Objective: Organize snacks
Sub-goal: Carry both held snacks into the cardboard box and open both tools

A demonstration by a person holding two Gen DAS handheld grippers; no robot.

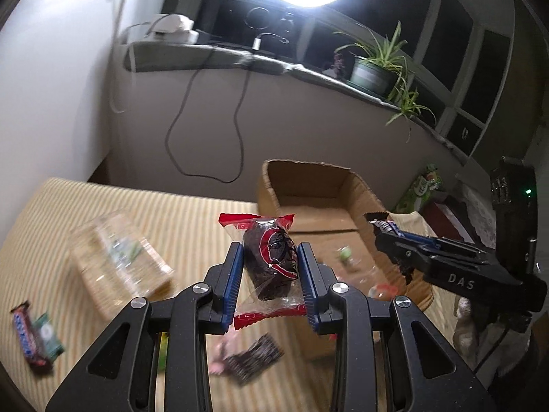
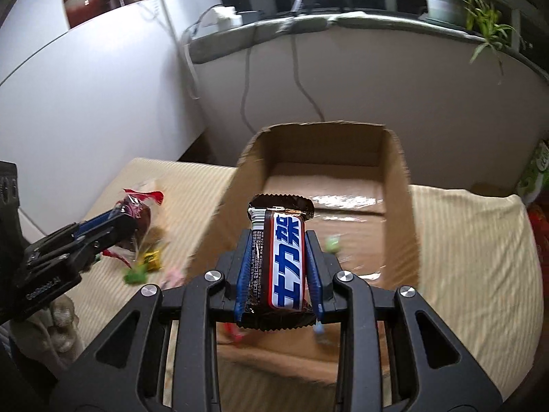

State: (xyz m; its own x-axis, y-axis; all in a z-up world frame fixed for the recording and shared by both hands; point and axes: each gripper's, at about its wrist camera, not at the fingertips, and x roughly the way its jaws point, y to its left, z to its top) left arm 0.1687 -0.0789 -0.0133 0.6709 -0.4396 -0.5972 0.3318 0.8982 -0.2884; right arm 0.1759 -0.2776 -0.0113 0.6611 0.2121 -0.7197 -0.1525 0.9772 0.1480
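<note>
My left gripper (image 1: 271,257) is shut on a clear-and-red wrapped dark cake (image 1: 269,266), held above the striped bed just left of the open cardboard box (image 1: 308,185). My right gripper (image 2: 278,243) is shut on a brown chocolate bar with a blue-and-white label (image 2: 283,261), held over the near part of the box (image 2: 398,185). The right gripper also shows in the left wrist view (image 1: 381,226), over the box. The left gripper with its cake shows in the right wrist view (image 2: 132,218), left of the box. A few small candies (image 2: 331,243) lie in the box.
On the striped bed (image 1: 192,213) lie a clear plastic packet (image 1: 120,257), a blue bar with a green packet (image 1: 34,340), a dark striped packet (image 1: 254,360) and small candies (image 2: 149,261). A windowsill with a potted plant (image 1: 374,68) and cables runs behind.
</note>
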